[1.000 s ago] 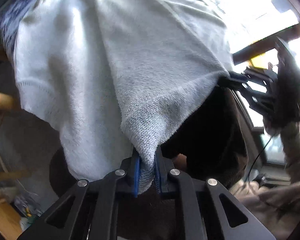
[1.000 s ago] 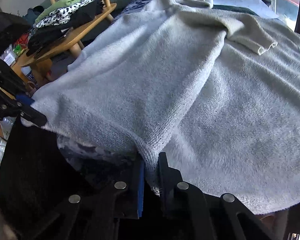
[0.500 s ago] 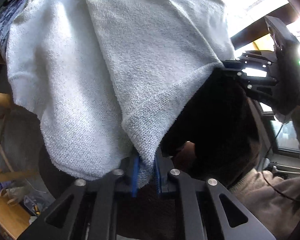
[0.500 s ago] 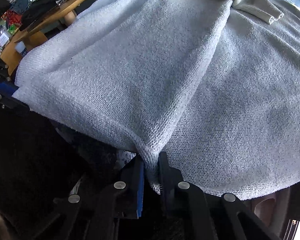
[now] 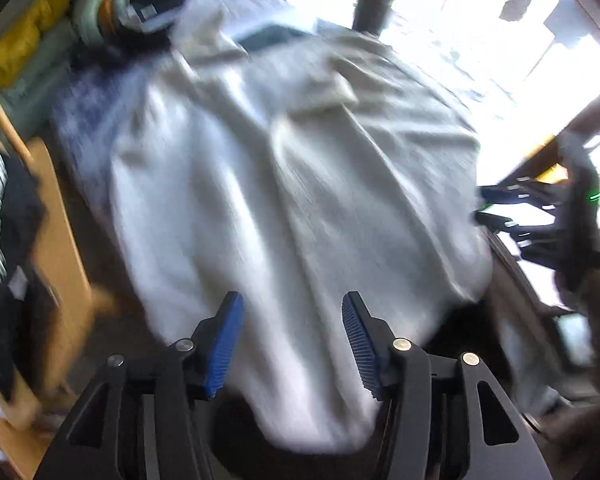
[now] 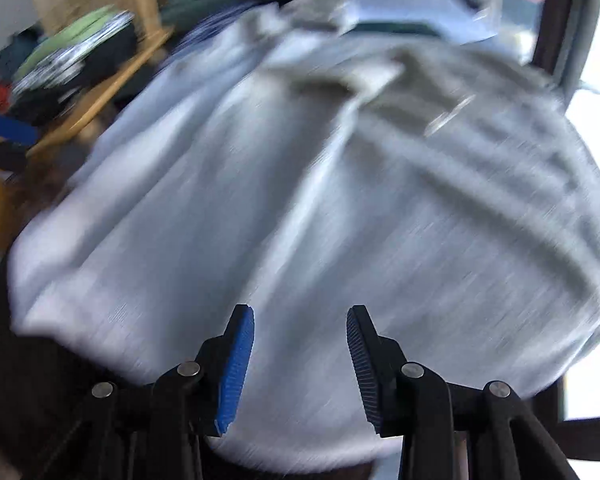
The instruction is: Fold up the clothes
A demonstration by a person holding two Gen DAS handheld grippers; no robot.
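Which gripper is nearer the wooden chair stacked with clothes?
Left. The left gripper hangs open over the grey sweater, the wooden chair just beside it; the right gripper is open at the sweater's opposite edge.

A pale grey sweater [image 5: 284, 200] lies spread over a dark surface [image 5: 472, 344].

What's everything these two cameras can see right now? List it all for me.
grey sweater: one, pale grey knit, spread across the middle of both views, blurred by motion.
wooden chair: one, light wood, to the left.
pile of clothes: one stack, green, patterned and black, on the chair.
yellow bundle: one, upper left corner, left view.
window frame: dark, right edge.
left gripper: one, black with blue pads, jaws apart, holding nothing.
right gripper: one, same colours, jaws apart, holding nothing.
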